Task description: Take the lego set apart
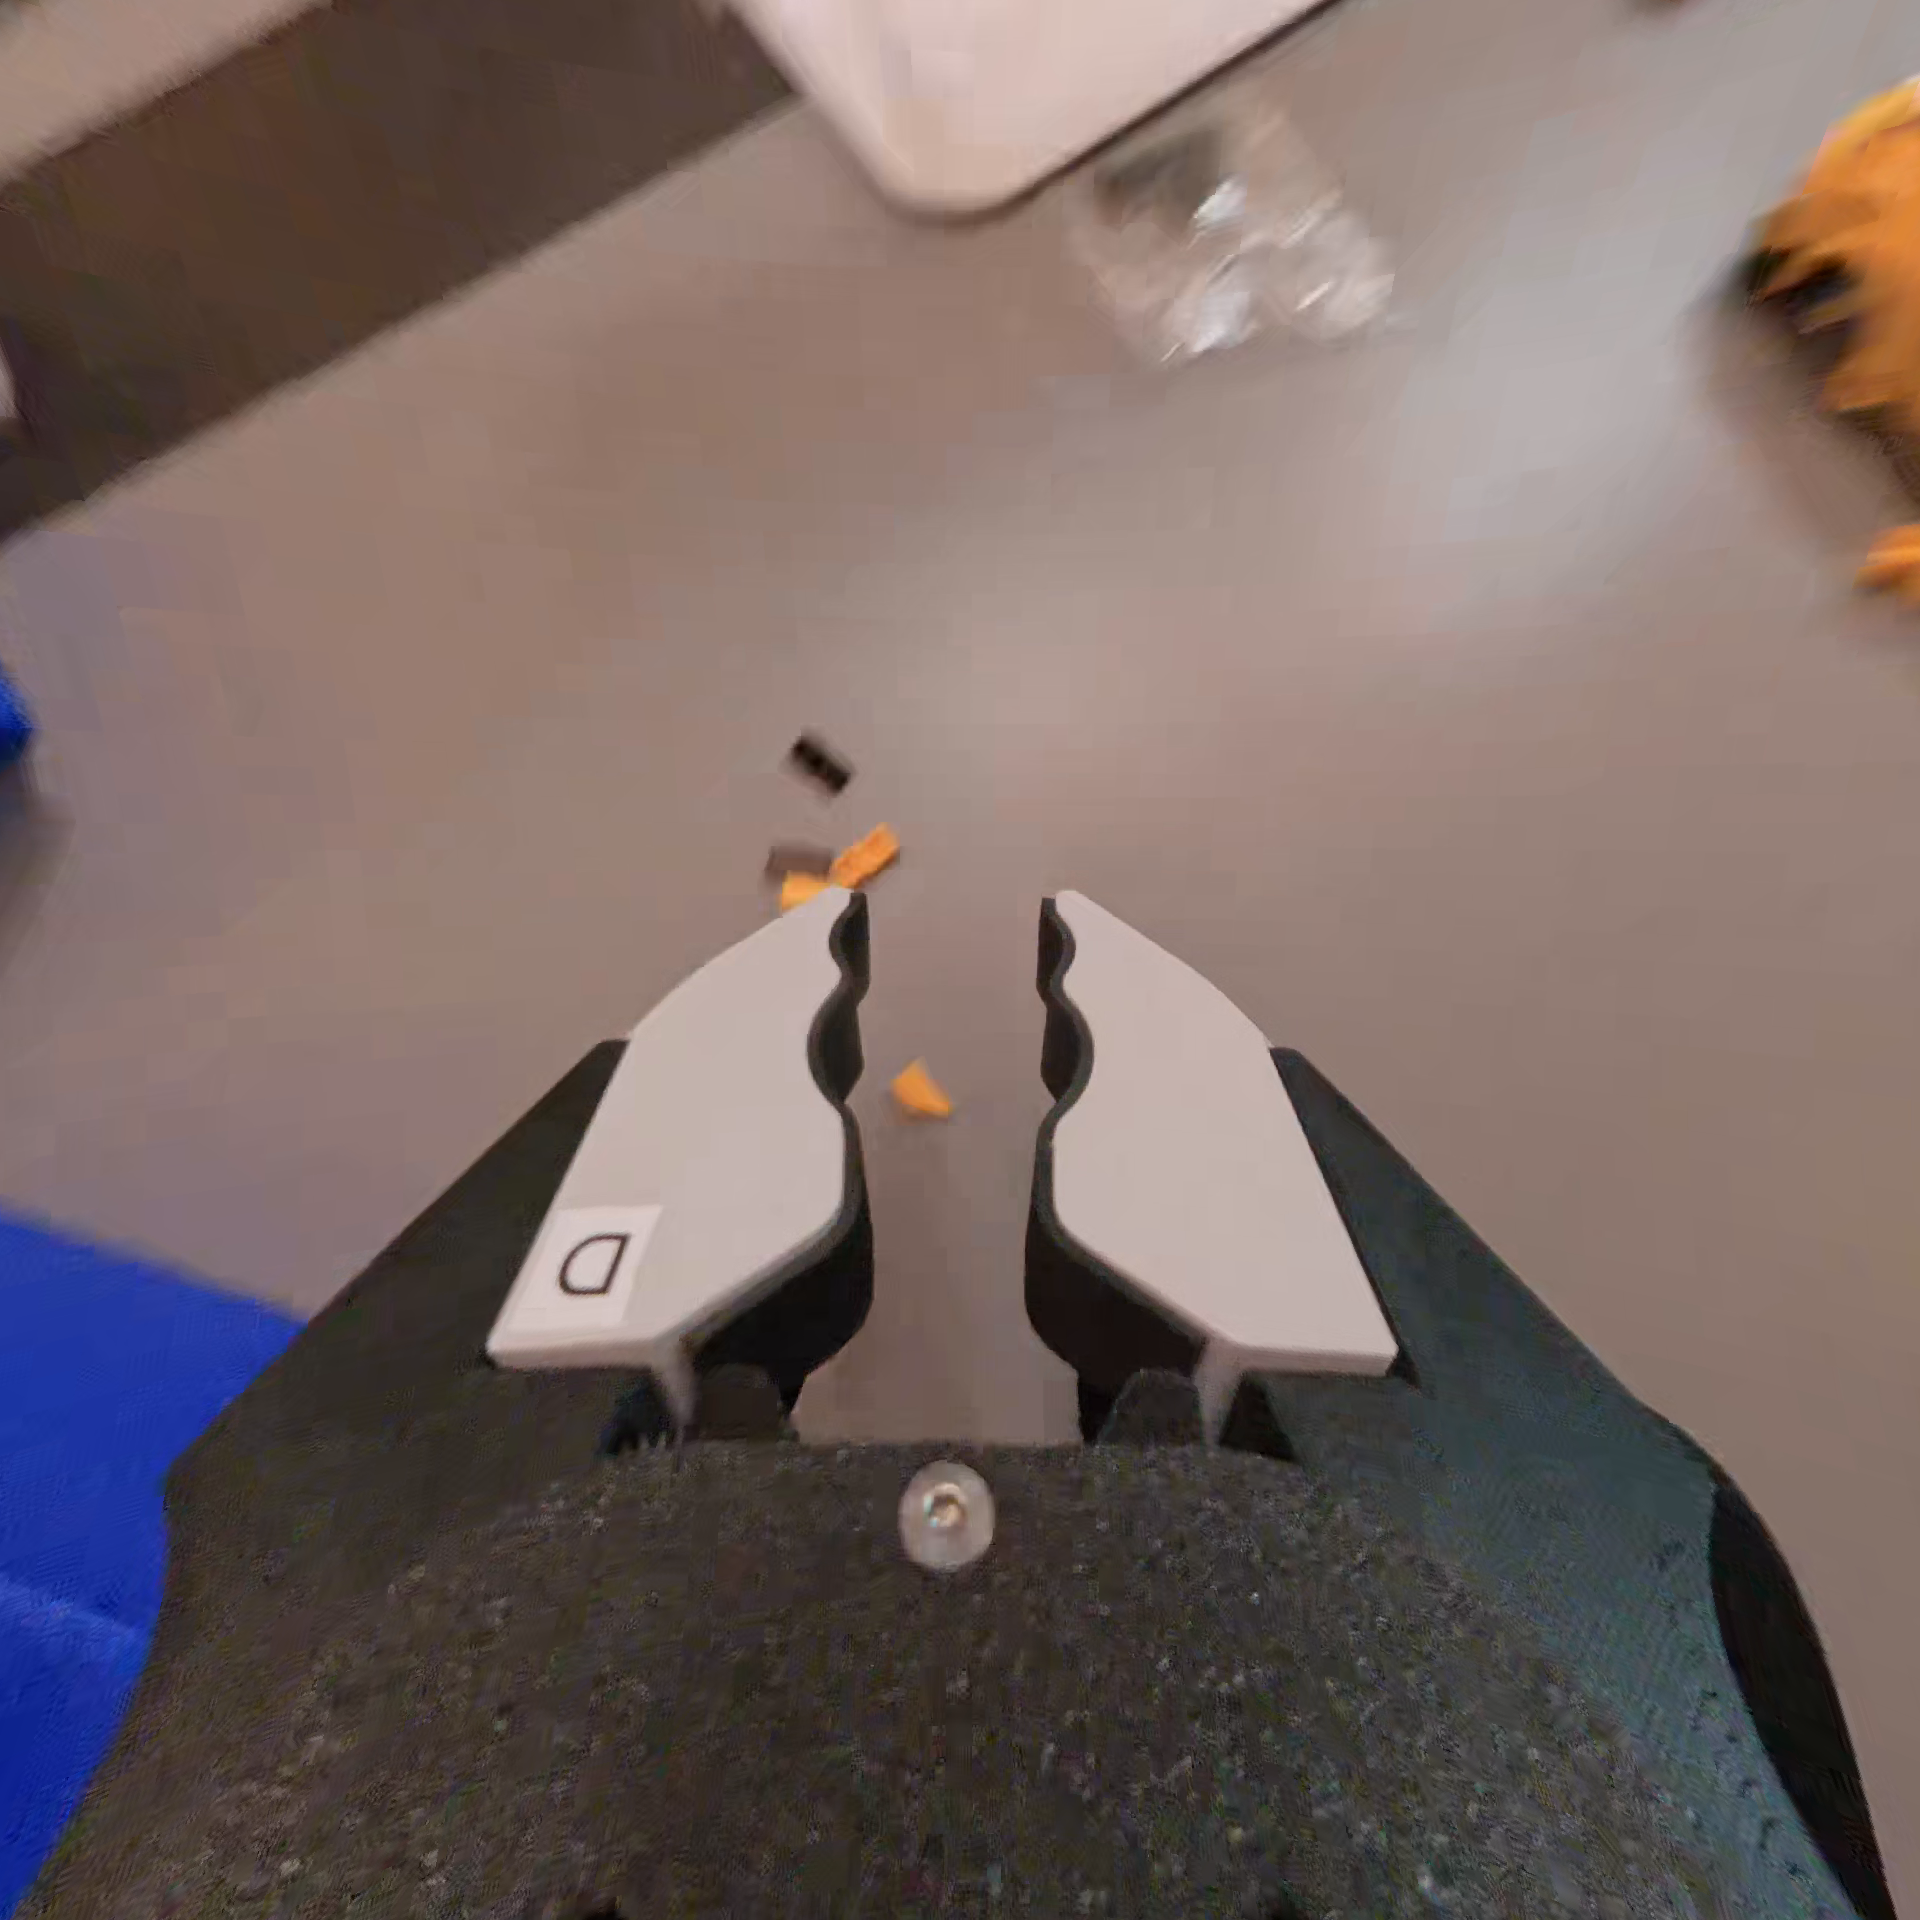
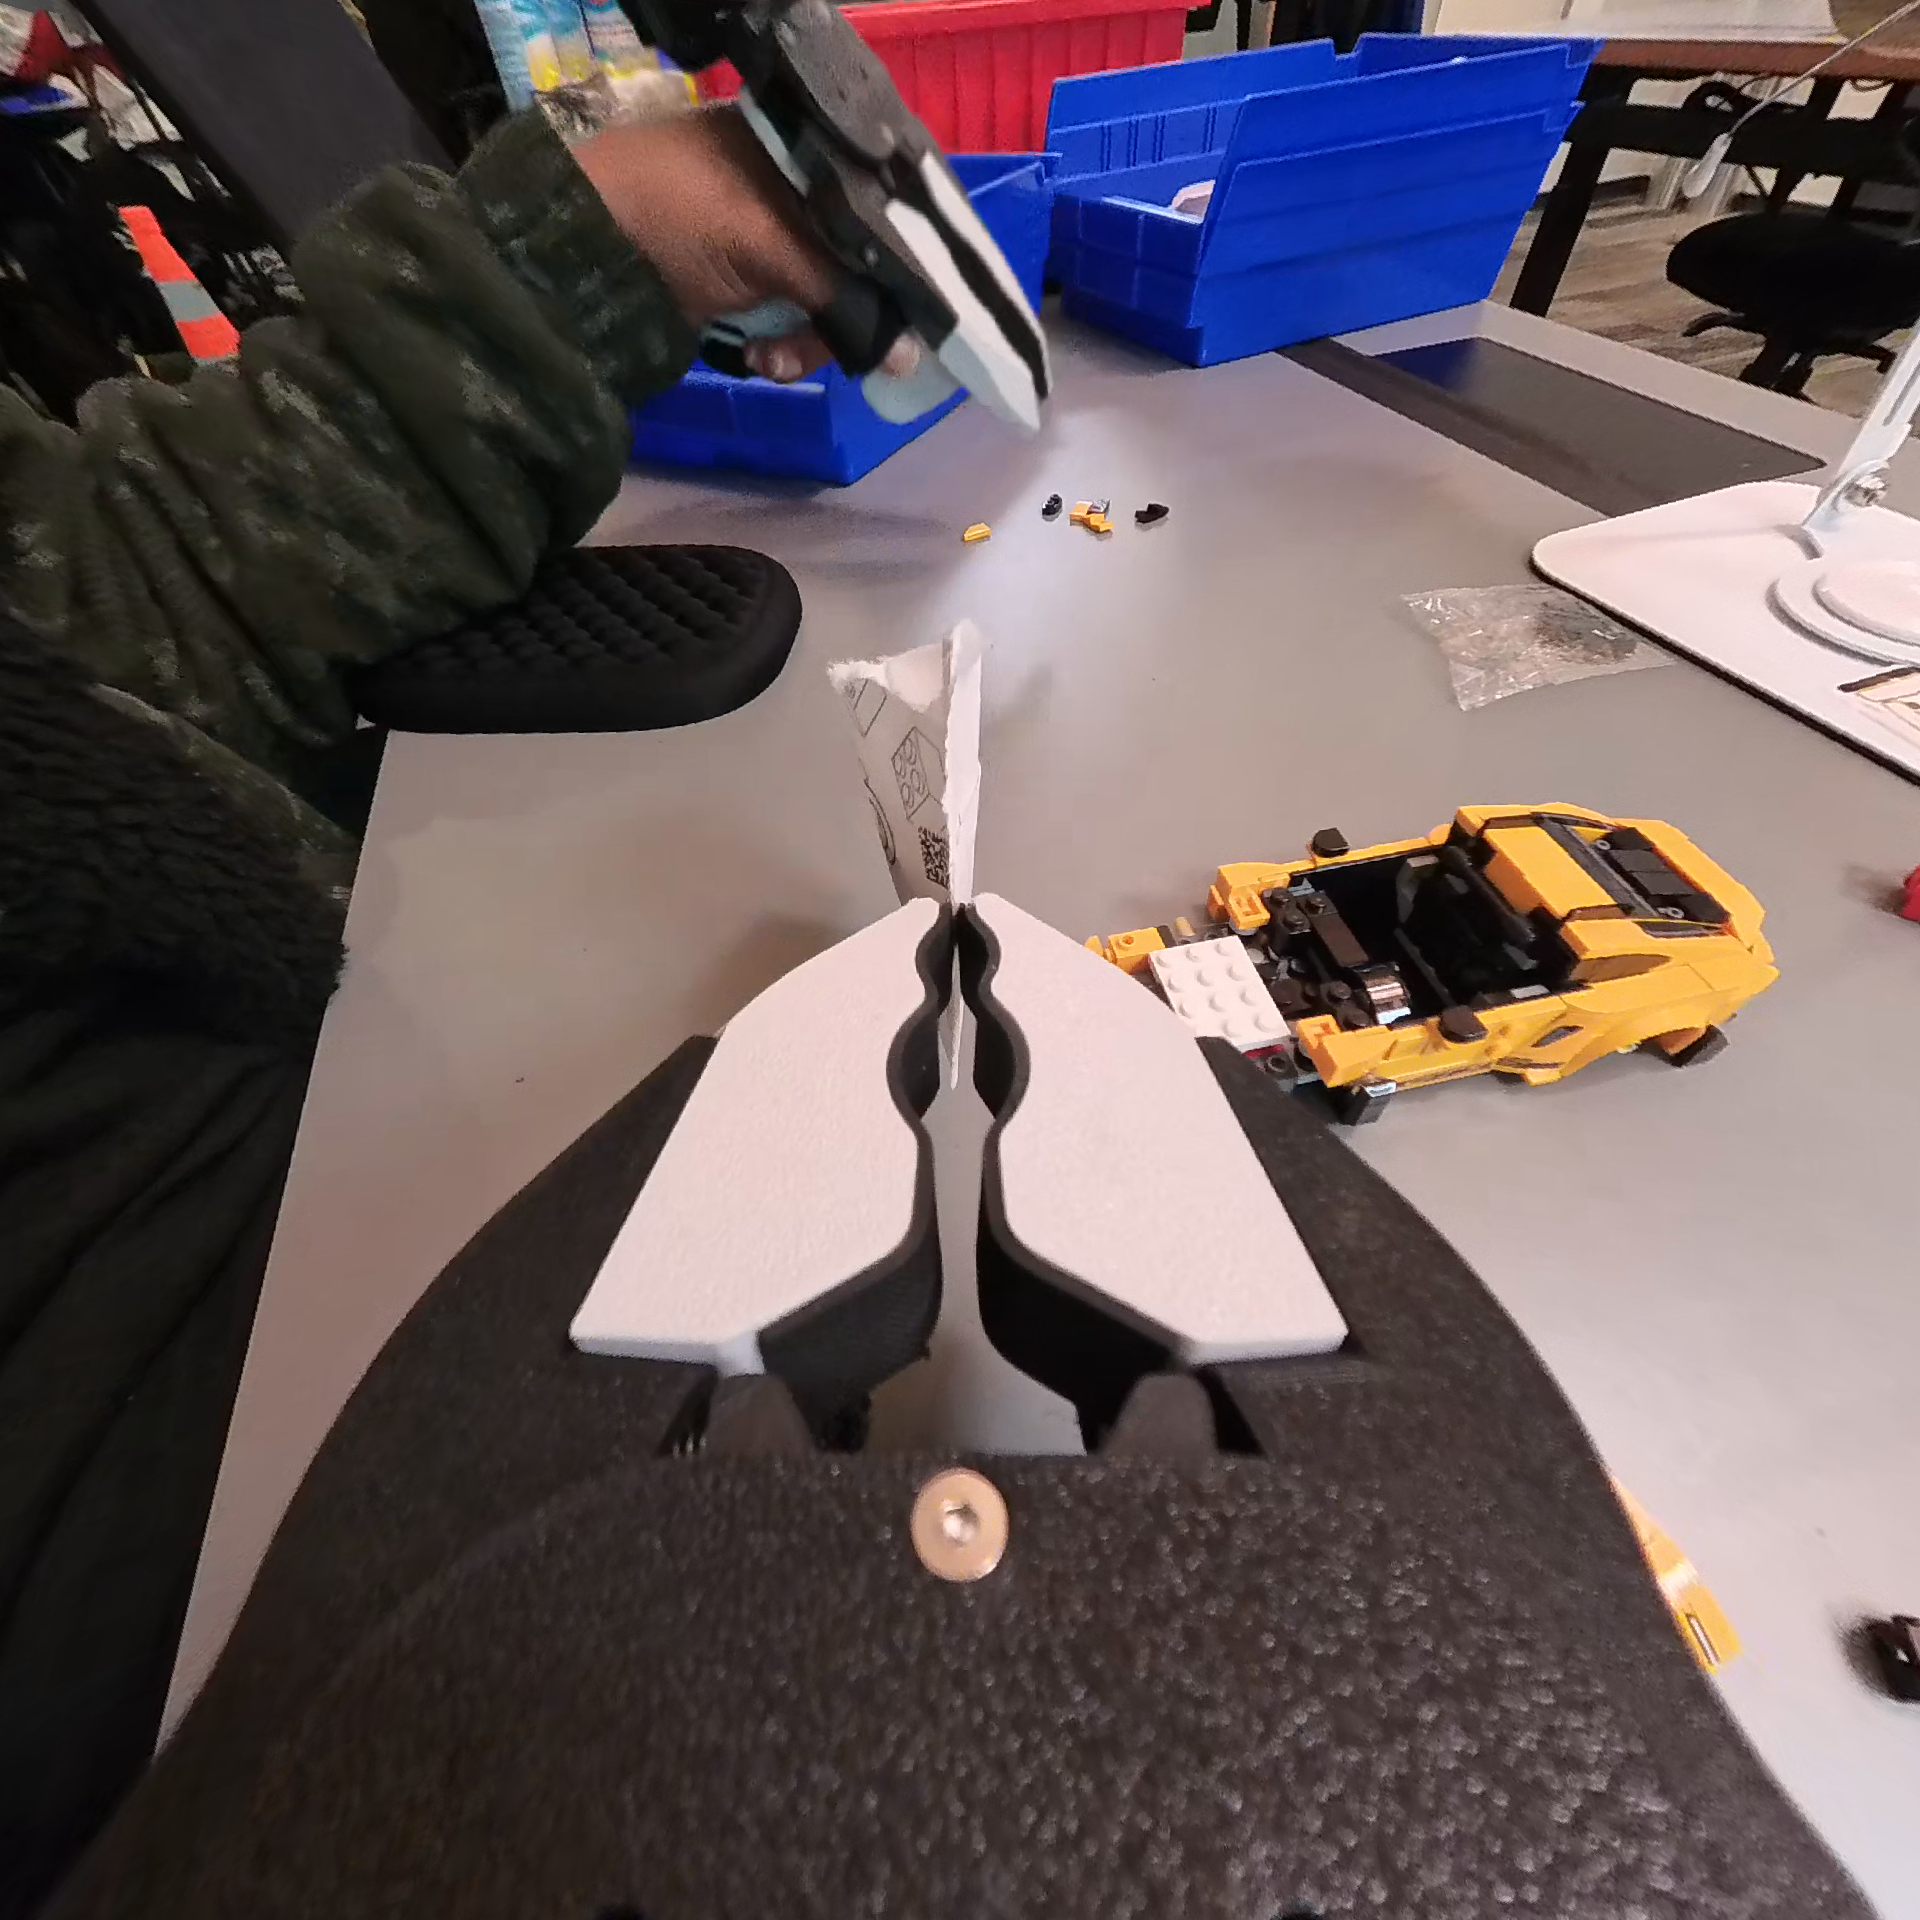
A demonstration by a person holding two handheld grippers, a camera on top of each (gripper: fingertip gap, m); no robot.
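Observation:
A yellow and black lego car (image 2: pixel 1507 956), partly stripped with a white plate (image 2: pixel 1216 987) showing at its front, stands on the grey table (image 2: pixel 1143 665); it is a blur at the right edge of the left wrist view (image 1: pixel 1849 312). My right gripper (image 2: pixel 961 914) is shut on a torn white paper bag (image 2: pixel 925 769), held upright left of the car. My left gripper (image 1: pixel 954 914) is open and empty above several small loose orange and black pieces (image 1: pixel 862 857); one orange piece (image 1: pixel 920 1091) lies below its fingers. The left gripper also shows in the right wrist view (image 2: pixel 977 312), held in a hand above those pieces (image 2: pixel 1091 514).
Blue bins (image 2: pixel 1299 187) and a red bin (image 2: pixel 987 62) stand at the back. A clear plastic bag (image 2: pixel 1527 634) lies beside a white lamp base (image 2: pixel 1714 603) on the right. A black chair armrest (image 2: pixel 582 634) sits at the table's left edge. Two loose pieces (image 2: pixel 1683 1600) lie near right. Some 30 cm of space lies between my two pairs of fingers.

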